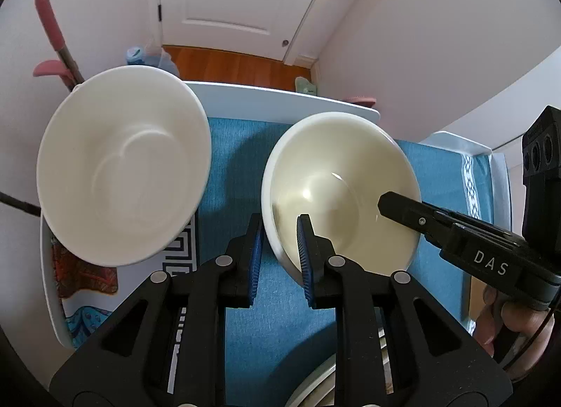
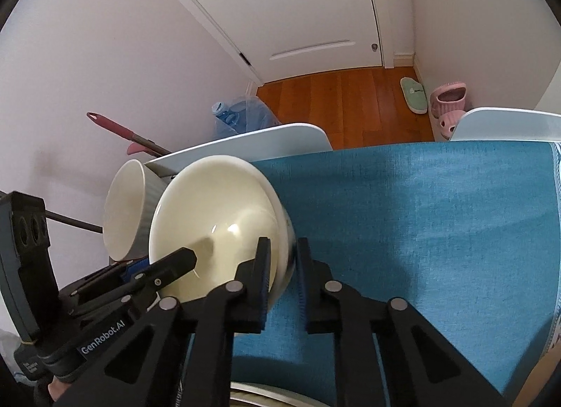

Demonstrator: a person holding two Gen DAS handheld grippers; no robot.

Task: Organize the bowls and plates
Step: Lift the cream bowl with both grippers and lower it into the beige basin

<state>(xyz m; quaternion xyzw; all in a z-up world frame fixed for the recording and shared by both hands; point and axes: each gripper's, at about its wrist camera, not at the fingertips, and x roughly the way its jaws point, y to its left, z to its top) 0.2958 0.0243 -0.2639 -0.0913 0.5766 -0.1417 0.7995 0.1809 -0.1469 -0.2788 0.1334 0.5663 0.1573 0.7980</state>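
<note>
A cream bowl (image 1: 343, 193) stands on the blue tablecloth (image 1: 231, 175). My left gripper (image 1: 280, 224) is shut on the bowl's near-left rim, one blue pad inside and one outside. From the right, my right gripper's inner finger (image 1: 399, 203) reaches into the same bowl. In the right wrist view, my right gripper (image 2: 283, 245) is shut on the cream bowl's (image 2: 217, 217) wall. My left gripper's finger (image 2: 178, 259) lies on the opposite rim. A larger white bowl (image 1: 122, 161), ribbed on the outside (image 2: 122, 210), sits just left of the cream one.
A plate rim (image 1: 315, 386) shows at the bottom edge. White chair backs (image 2: 273, 137) (image 2: 505, 124) stand beyond the table's far edge. Patterned cloth (image 1: 84, 277) lies under the white bowl. Slippers (image 2: 448, 101), a water bottle (image 2: 224, 115) and a mop handle (image 2: 115, 126) are on the floor.
</note>
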